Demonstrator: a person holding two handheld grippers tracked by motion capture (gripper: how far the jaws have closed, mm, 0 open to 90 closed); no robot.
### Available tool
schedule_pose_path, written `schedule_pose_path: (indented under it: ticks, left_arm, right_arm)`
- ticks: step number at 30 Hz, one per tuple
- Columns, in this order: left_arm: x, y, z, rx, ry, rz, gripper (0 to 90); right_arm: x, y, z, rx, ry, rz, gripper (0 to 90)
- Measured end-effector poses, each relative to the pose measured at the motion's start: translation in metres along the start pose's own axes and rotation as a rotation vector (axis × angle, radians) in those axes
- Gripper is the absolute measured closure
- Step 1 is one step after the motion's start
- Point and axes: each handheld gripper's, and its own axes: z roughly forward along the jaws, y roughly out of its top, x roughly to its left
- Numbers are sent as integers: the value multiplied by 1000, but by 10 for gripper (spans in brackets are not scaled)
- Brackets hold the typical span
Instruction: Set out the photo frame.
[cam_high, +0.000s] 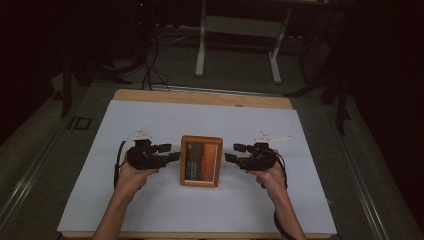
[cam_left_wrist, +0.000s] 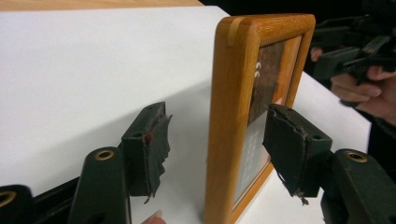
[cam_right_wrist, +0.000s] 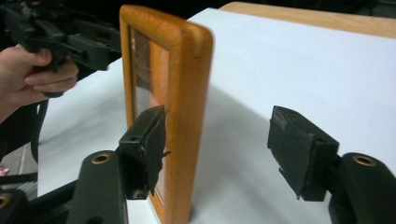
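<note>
- Two tools, left tool (cam_high: 174, 152) and right tool (cam_high: 231, 152), flank the picture frame (cam_high: 201, 161), jaws wide, gripping nothing.
- Step, likely: releasing it on the surface (cam_high: 150, 120).
- Next: back both away without bumping it.

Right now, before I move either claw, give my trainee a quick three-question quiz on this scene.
1. True or false: the picture frame lies flat on the white sheet.
2. Are the left claw and right claw open or shut?
3. The frame is: A metal, B wood, C plastic.

Key: 1 true. 2 both open; the frame's edge sits between the jaws, pads clear of it. 3 B.
</note>
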Motion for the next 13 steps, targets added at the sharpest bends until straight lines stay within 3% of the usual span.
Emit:
schedule_pose_path:
  ticks: [3,5,7,8,9,10,12,13]
  left_arm:
    - [1,-6,-11,-20,29,6,387]
    - [3,-14,-20,-35,75,0,384]
    - [5,-21,-25,-54,100,-14,383]
    - [5,-21,-25,-54,100,-14,383]
    - [6,-30,-28,-51,133,-16,382]
    - [6,-30,-28,-51,133,-16,378]
    - [9,-46,-30,-47,193,-13,362]
    - [9,-46,-30,-47,193,-13,351]
  right_arm:
    - [-3,-3,-9,-9,-25,10,325]
    - [-6,-6,-15,-14,-36,19,324]
    - [-8,-10,-20,-12,-30,27,367]
    - [-8,-10,-20,-12,-30,27,367]
    - [-9,-16,-24,-10,-27,32,364]
    - [-10,-19,-26,-10,-33,34,352]
    - [-11,-25,-29,-23,-51,46,320]
    - [-11,-25,-29,-23,-51,46,320]
